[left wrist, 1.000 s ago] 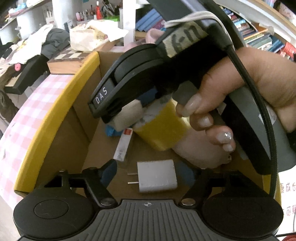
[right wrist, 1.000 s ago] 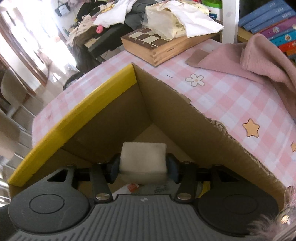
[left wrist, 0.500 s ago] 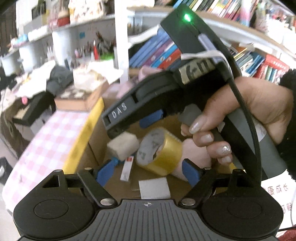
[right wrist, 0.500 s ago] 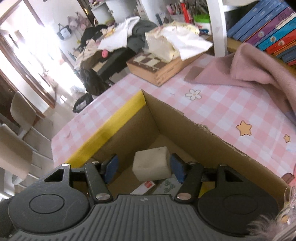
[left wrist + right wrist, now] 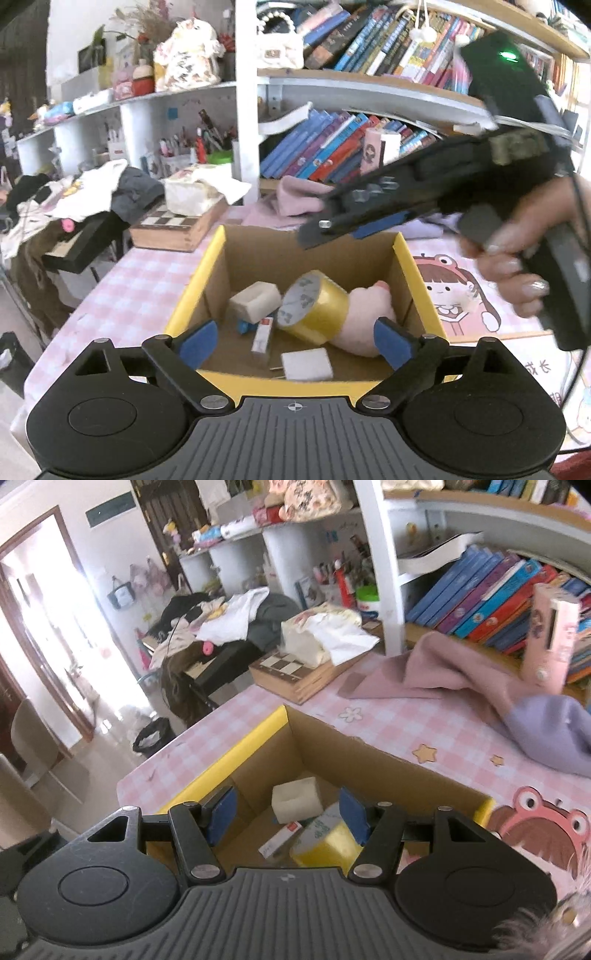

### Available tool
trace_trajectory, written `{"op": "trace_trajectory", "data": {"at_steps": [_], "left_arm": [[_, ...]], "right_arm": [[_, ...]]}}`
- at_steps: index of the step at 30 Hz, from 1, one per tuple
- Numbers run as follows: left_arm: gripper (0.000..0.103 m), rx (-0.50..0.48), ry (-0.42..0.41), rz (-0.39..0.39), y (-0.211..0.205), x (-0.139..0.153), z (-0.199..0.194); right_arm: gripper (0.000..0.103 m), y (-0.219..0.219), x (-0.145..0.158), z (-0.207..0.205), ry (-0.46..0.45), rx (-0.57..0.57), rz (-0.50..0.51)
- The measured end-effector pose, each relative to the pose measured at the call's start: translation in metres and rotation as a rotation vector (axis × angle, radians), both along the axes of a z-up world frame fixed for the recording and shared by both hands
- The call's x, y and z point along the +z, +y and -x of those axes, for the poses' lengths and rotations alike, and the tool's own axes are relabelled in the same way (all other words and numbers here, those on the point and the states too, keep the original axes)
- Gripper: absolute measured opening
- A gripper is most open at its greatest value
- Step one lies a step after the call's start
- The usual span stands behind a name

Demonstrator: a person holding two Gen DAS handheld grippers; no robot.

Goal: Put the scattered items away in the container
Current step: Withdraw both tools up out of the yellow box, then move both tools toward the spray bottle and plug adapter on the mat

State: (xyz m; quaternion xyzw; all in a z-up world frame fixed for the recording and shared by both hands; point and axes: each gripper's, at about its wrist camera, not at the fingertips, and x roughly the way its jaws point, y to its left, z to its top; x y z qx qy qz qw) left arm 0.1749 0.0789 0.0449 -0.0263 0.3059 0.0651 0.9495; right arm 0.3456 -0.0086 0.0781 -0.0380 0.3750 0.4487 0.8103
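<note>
The box (image 5: 402, 258) already holds the sponge (image 5: 255, 300), tape roll (image 5: 314, 308) and charger (image 5: 306, 364), and the left gripper (image 5: 293, 341), its fingers just spread wider, and the right gripper (image 5: 288, 814) both hang open and empty above it, so little seems left.

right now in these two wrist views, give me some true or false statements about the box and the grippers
1. The yellow tape roll lies inside the cardboard box. True.
2. The right gripper clamps the white sponge block. False: its fingers stand apart, and the block lies loose in the box.
3. The left gripper is open and empty. True.
4. The white charger sits on the pink checked tablecloth. False: it lies on the box floor.
5. The box is tipped on its side. False: it stands upright.
</note>
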Motion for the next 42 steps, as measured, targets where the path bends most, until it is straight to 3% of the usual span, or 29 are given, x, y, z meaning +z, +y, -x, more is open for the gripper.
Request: {"op": "trace_trajectory", "data": {"at_steps": [11,27,34,42], "left_arm": [[0.097,0.073,-0.07,0.023,0.007,0.018,0.058],[0.102,0.067,-0.149,-0.071,-0.012,0.018,0.165],[0.103,0.052,-0.159,-0.059,-0.02,0.013,0.19],[0.103,0.037,-0.142,-0.052,-0.031,0.002,0.194]], "right_arm": [[0.06,-0.04,0.024,0.081,-0.189,-0.058,-0.015],[0.063,-0.083,0.026,0.225,-0.436,-0.165,0.019],[0.068,-0.103,0.012,0.272,-0.55,-0.222,0.066],[0.071,-0.121,-0.002,0.313,-0.567,-0.319,0.075]]}}
